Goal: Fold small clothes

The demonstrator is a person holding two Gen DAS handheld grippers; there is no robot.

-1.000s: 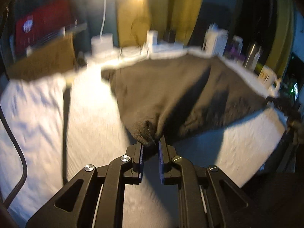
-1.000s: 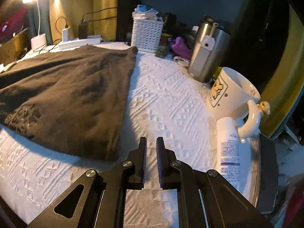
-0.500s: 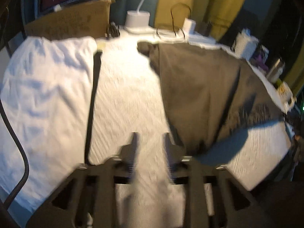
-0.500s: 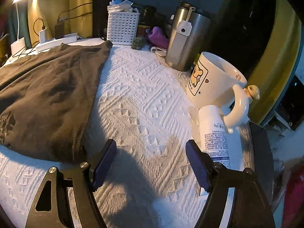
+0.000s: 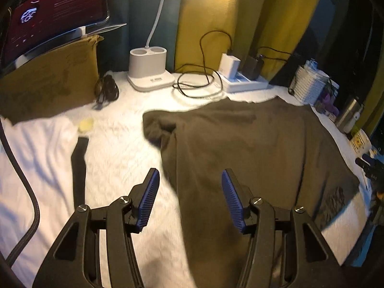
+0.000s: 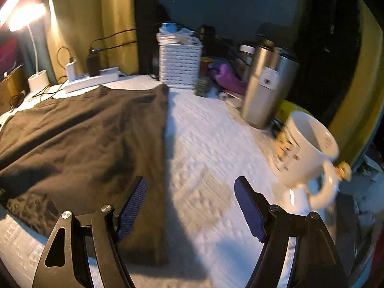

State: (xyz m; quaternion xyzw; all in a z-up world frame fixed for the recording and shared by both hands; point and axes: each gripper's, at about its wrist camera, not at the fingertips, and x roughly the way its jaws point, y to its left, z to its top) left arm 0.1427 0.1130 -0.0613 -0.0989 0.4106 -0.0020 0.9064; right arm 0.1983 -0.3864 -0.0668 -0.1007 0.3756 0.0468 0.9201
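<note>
Across the white-covered worktop (image 5: 115,148) your dark garment (image 5: 252,158) lies flat, long axis running near edge to back edge, both left tongs (image 5: 189,199) and right tongs (image 6: 189,208) wide, gripping nothing.

The near hem of the dark garment (image 5: 252,158) runs out of the left wrist view at the bottom edge, behind the left tool (image 5: 189,198), and its left side is cut off in the right wrist view. The mug (image 6: 304,153) is motion-blurred, its printed design unreadable, and the small items behind the white basket (image 6: 178,66) are too dim to identify. The monitor (image 5: 52,16) is cropped at the frame edge, its text illegible.
</note>
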